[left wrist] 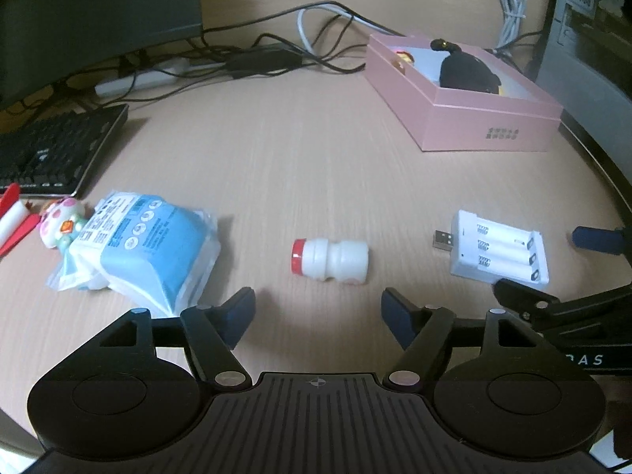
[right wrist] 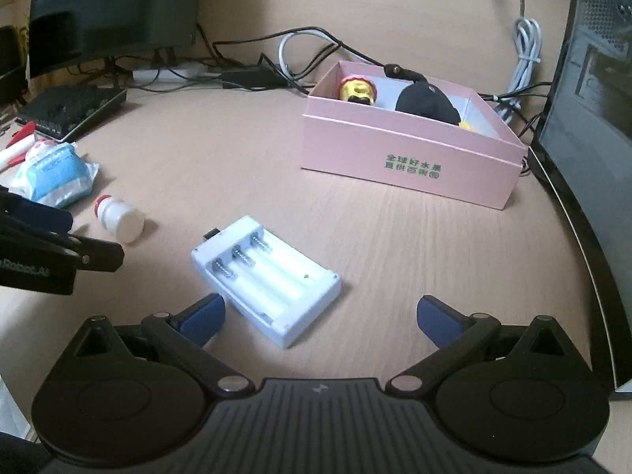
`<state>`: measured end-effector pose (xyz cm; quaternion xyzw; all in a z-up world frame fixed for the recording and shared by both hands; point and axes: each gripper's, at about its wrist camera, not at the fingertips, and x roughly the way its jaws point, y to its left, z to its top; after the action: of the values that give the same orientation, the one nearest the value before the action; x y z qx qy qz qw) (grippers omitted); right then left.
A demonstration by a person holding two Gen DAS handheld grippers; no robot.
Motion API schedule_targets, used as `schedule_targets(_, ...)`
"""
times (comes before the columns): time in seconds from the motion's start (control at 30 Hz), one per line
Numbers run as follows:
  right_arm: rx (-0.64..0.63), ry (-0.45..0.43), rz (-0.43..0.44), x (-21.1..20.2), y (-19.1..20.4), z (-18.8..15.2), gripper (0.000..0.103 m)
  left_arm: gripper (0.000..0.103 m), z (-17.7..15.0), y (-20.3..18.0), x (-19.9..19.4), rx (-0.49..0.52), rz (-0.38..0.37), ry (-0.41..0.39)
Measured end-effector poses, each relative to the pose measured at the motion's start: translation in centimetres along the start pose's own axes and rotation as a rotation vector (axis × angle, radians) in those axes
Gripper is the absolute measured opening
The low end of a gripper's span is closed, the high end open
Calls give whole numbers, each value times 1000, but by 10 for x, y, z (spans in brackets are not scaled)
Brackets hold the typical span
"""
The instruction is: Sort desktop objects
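Observation:
A small white bottle with a red cap (left wrist: 330, 259) lies on its side on the wooden desk, just beyond my left gripper (left wrist: 318, 314), which is open and empty. A white battery charger (right wrist: 265, 279) lies in front of my right gripper (right wrist: 320, 318), which is open, the charger's near corner between its fingers without touching the pads. The charger (left wrist: 499, 251) lies right of the bottle (right wrist: 118, 217). A blue-and-white wipes pack (left wrist: 144, 251) and a small pink toy figure (left wrist: 59, 223) lie at the left. A pink box (right wrist: 407, 150) holds a black object and a yellow toy.
A black keyboard (left wrist: 51, 150) and a red-and-white pen (left wrist: 12, 217) sit at the left. Dark monitors stand at the back left (left wrist: 94, 12) and the right (right wrist: 584, 126). Cables (left wrist: 256, 55) and a power strip run along the back. The left gripper (right wrist: 43, 245) shows at the right view's left edge.

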<state>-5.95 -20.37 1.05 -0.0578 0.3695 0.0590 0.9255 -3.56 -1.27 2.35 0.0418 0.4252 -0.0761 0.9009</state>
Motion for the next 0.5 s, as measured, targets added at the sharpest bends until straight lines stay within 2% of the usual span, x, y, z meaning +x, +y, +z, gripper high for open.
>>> schedule_targets(0.07,-2,6,-17,1,-3,1,103,79,0,-1,0,0,-1,1)
schedule_targets(0.17,6,-7,-99,1,-10,-1,103,81,0,-2,2,7,-3,9)
schedule_targets(0.27,52,-8,-127,2,-22,-2,103,83,-1,-2,4,9,-7,18)
schedule_targets(0.5,129,-6,-116,2,-33,-5,103,90,-2,-3,7,20,-17,29)
